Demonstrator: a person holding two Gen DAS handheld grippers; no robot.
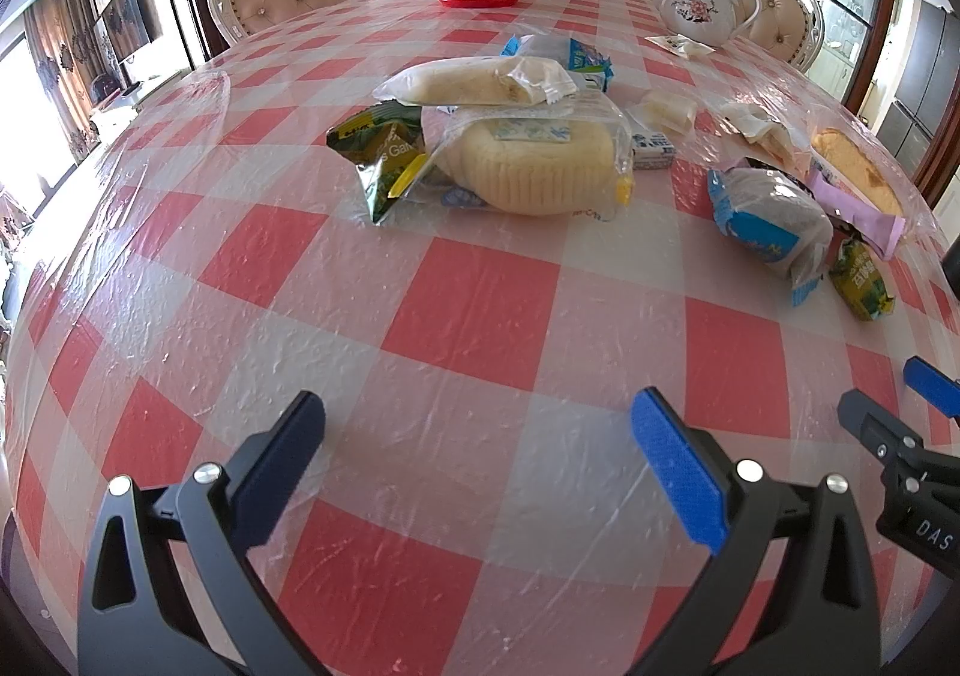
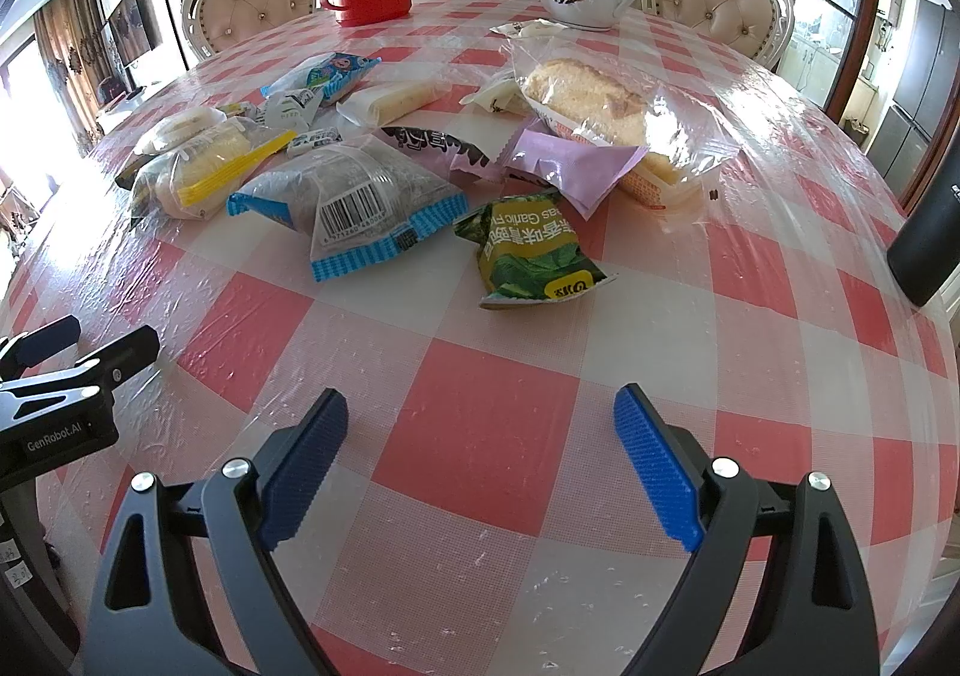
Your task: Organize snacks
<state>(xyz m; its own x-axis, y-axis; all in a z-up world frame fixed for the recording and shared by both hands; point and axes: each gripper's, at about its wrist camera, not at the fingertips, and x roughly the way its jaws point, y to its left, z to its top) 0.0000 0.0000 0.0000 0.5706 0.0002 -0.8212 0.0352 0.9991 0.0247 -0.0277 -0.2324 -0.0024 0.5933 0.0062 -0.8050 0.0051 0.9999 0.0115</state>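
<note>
Left gripper (image 1: 477,436) and right gripper (image 2: 480,430) both wide, empty. Risk: green pea packet (image 2: 531,256) at twelve o'clock skids on glossy table cover (image 2: 480,376) if nudged sideways.

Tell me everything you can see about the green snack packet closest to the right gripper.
The green snack packet is a small glossy foil pouch, green with leafy artwork, a yellow band, and partly legible print reading "Garlic". It looks sealed and puffed, lying flat on the checked tablecloth, its print upside down to the right wrist camera. It sits nearest the open right gripper, which is well clear of it. Its far edge meets or slightly overlaps the purple wrapper. The left wrist view shows it at the cluster's near edge.
</note>
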